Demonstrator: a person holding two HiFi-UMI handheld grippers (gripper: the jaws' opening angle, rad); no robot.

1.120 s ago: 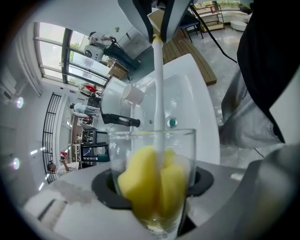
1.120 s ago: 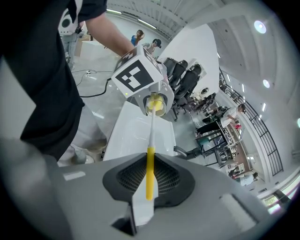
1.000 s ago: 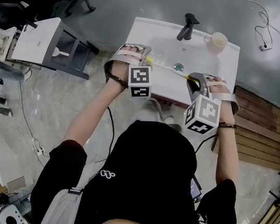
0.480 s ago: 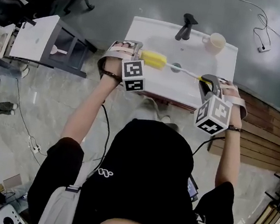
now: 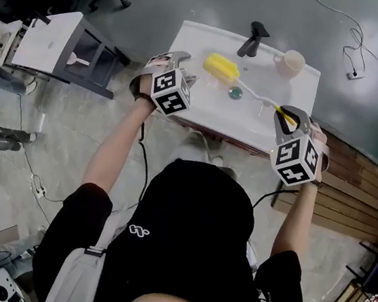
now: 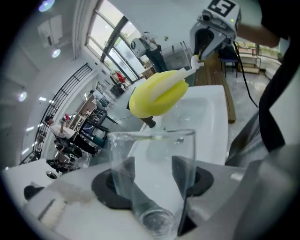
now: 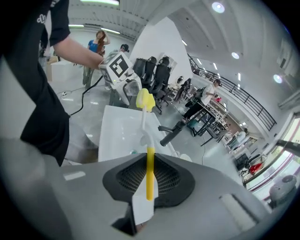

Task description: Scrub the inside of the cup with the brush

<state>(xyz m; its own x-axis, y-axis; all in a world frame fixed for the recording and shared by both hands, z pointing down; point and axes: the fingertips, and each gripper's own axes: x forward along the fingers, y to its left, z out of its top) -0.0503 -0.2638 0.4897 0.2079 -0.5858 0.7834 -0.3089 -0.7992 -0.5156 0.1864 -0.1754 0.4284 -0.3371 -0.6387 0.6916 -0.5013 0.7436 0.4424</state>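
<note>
Left hand-held gripper (image 6: 153, 182) clamps clear cup (image 6: 151, 145). Right hand-held gripper (image 7: 149, 180) pinches brush (image 6: 157, 93) handle. Yellow sponge head sits just outside the cup mouth, above the sink (image 5: 291, 92).

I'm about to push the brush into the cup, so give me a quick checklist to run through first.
1. Clear glass cup clamped between the left gripper's pads: ok.
2. Yellow-handled brush pinched in the right gripper: ok.
3. Cup mouth turned toward the brush's yellow sponge head: ok.
4. Sponge head inside the cup: not ok; it sits outside, just past the rim.
5. Sponge head narrow enough for the cup mouth: cannot tell.
6. Cream mug and black faucet apart from the brush, at the far edge of the white sink: ok.
</note>
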